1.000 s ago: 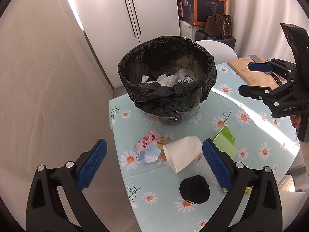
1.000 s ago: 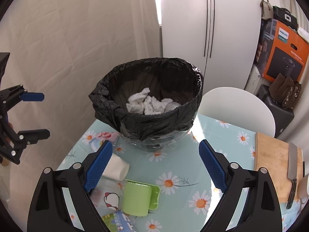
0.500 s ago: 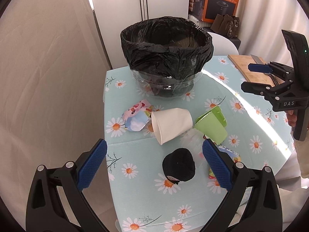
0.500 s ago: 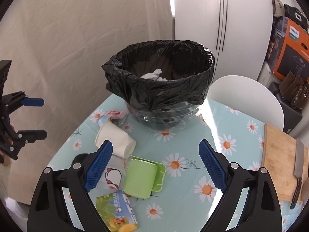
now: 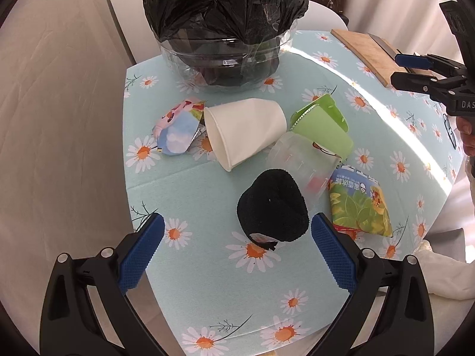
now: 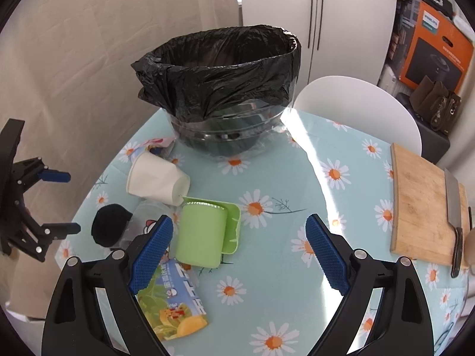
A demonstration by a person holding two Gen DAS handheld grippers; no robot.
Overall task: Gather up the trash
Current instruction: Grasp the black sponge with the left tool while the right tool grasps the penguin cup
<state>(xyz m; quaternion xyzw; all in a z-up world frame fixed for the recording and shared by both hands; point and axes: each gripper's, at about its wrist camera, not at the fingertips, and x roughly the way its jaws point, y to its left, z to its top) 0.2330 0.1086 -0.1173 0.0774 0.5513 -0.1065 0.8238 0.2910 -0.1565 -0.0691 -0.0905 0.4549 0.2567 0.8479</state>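
Both grippers empty above trash pile

Left wrist: left gripper (image 5: 237, 237) jaws apart over black wad (image 5: 272, 210); white cup (image 5: 245, 136) on its side mid-table, lined bin (image 5: 224, 34) at far edge.
Right wrist: right gripper (image 6: 239, 250) jaws apart, empty, green tub (image 6: 202, 233) just ahead, snack packet (image 6: 175, 299) at near table (image 6: 297, 178) edge

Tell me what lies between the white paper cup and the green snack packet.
In the left wrist view, a clear plastic cup lies between the white paper cup and green snack packet.
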